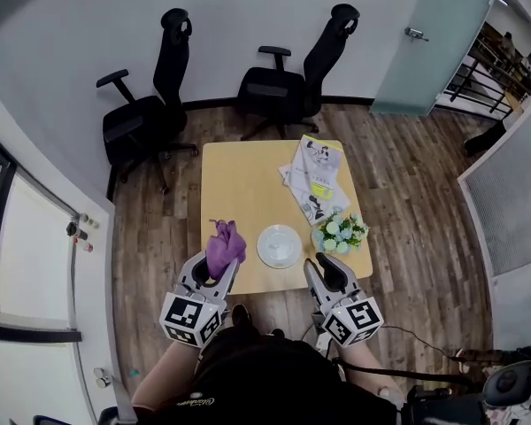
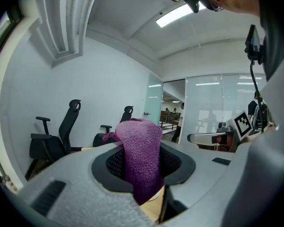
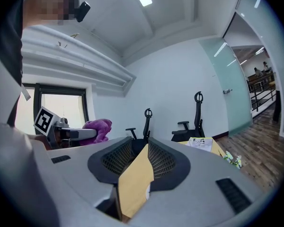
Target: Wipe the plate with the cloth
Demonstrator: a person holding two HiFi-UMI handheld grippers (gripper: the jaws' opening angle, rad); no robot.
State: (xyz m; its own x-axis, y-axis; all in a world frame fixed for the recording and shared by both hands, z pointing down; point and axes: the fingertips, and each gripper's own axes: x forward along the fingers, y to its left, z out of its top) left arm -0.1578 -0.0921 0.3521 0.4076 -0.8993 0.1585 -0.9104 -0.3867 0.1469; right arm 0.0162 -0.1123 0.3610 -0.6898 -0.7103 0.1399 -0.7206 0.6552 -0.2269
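A white plate (image 1: 279,245) sits near the front edge of the small wooden table (image 1: 239,180). My left gripper (image 1: 216,262) is just left of the plate and shut on a purple cloth (image 1: 224,246). The cloth bunches up above the jaws. In the left gripper view the cloth (image 2: 141,157) fills the gap between the jaws of the left gripper (image 2: 143,167). My right gripper (image 1: 324,264) hovers at the table's front edge, right of the plate. Its jaws meet at the tips with nothing held, as the right gripper view shows (image 3: 146,149). That view also shows the cloth (image 3: 97,126) off to the left.
A small pot of white flowers (image 1: 340,233) stands just right of the plate. Printed papers (image 1: 315,175) lie at the table's far right. Two black office chairs (image 1: 150,118) (image 1: 292,82) stand behind the table, on a wood floor, and a glass door (image 1: 434,42) is at the back right.
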